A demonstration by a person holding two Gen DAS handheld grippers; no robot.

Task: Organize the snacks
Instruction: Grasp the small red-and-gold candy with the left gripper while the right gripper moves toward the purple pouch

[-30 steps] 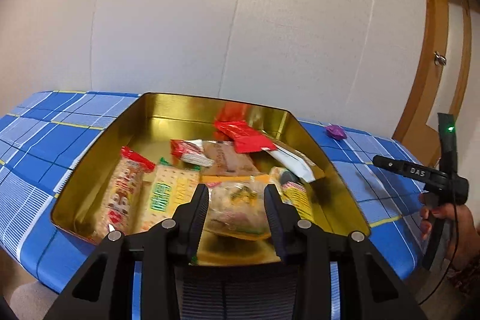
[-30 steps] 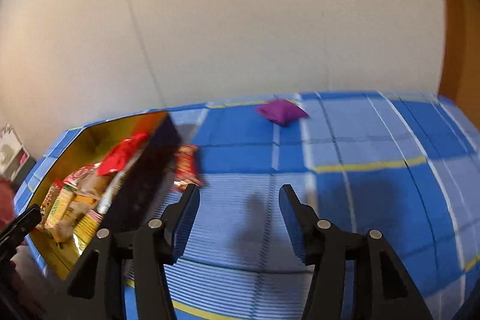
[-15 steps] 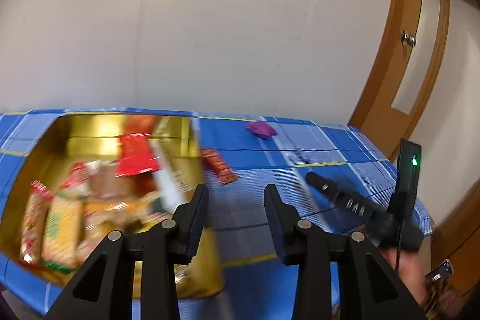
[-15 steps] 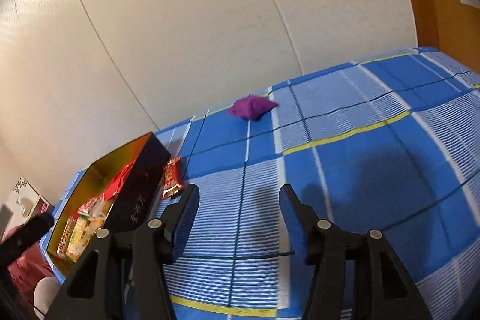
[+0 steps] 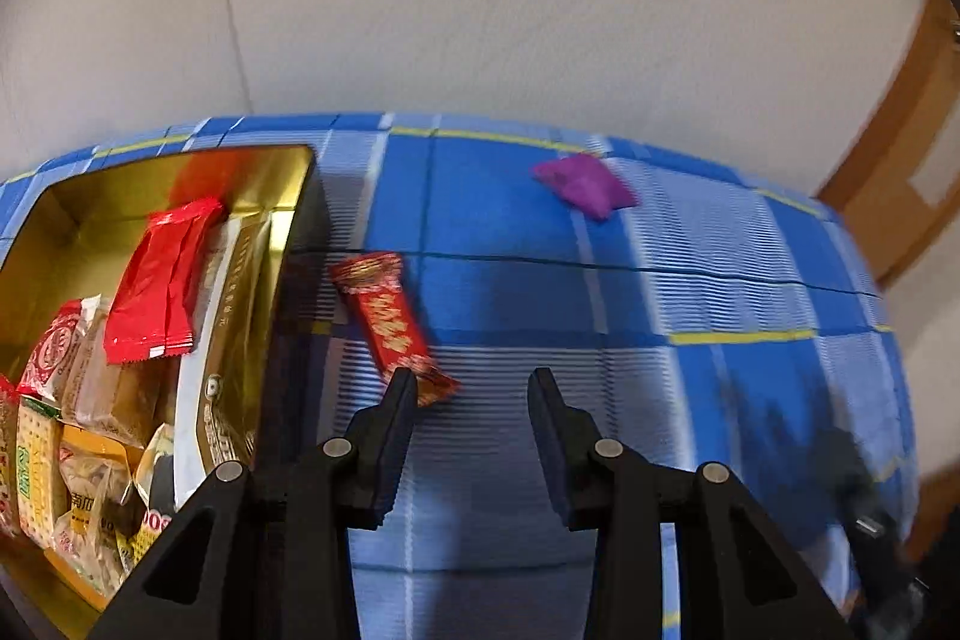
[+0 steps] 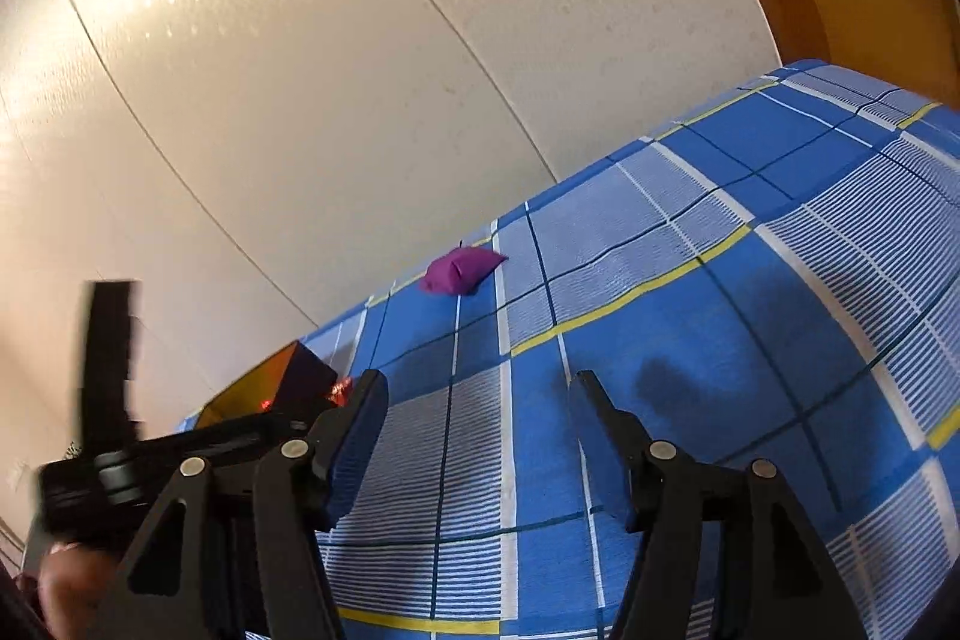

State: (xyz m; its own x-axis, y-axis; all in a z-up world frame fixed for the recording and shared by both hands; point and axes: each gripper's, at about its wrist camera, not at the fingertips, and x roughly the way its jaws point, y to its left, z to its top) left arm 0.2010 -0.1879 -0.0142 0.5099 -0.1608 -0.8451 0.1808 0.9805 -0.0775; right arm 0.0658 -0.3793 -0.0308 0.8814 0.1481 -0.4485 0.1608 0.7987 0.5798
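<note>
A gold tin (image 5: pixel 282 184) holding several snack packets stands at the left on the blue checked cloth. A red snack bar (image 5: pixel 387 319) lies on the cloth just right of the tin. A purple packet (image 5: pixel 582 181) lies farther back. My left gripper (image 5: pixel 472 382) is open and empty, its left fingertip just in front of the red bar's near end. My right gripper (image 6: pixel 477 382) is open and empty above the cloth; the purple packet (image 6: pixel 459 269) lies beyond it, and a corner of the tin (image 6: pixel 282 379) shows at left.
A pale wall runs behind the table. A wooden door frame (image 5: pixel 900 112) stands at the right. The cloth-covered table (image 5: pixel 690 292) drops off at the right edge. The left hand's device (image 6: pixel 108 400) shows blurred at left in the right wrist view.
My left gripper swung right, from over the tin to the cloth in front of the red bar. My right gripper tilted and drifted right, leaving the tin at the far left.
</note>
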